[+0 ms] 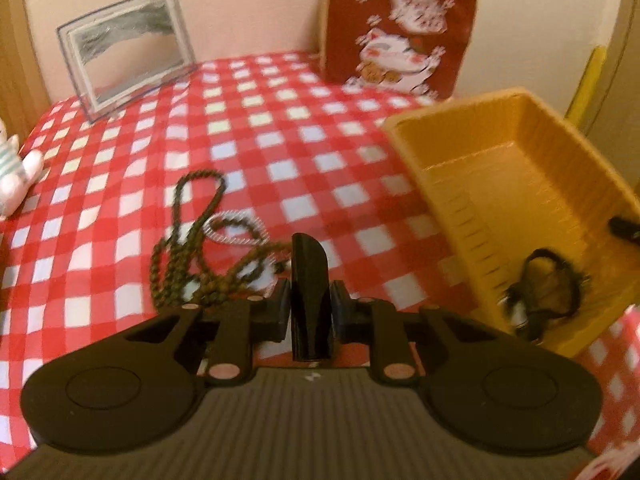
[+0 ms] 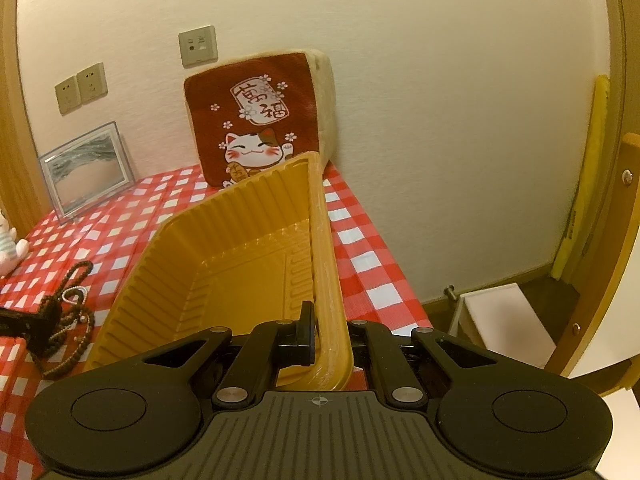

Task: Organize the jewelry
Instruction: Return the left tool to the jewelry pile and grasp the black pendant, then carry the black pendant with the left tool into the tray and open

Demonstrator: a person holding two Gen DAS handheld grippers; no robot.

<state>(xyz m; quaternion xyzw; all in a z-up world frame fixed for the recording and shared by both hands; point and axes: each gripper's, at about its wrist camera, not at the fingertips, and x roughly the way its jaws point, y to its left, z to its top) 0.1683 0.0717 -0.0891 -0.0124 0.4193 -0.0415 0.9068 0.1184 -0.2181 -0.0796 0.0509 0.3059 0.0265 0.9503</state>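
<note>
My left gripper (image 1: 310,304) is shut on a glossy black clip (image 1: 308,264), held upright above the checked tablecloth. Just beyond it, to the left, lie a brown bead necklace (image 1: 188,252) and a silvery heart-shaped ring (image 1: 236,226), partly tangled together. A yellow ribbed basket (image 1: 452,196) stands to the right, with a black frilly hair piece (image 1: 544,292) in its near corner. My right gripper (image 2: 328,336) is shut on the basket's right wall (image 2: 328,264); one finger (image 1: 624,228) shows at the rim. The necklace (image 2: 68,312) also shows at the left of the right wrist view.
A red lucky-cat cushion (image 2: 256,120) and a clear picture frame (image 1: 124,48) lean against the back wall. A white plush toy (image 1: 16,172) sits at the table's left edge. Right of the table stand a white box (image 2: 500,320) and wooden furniture (image 2: 600,272).
</note>
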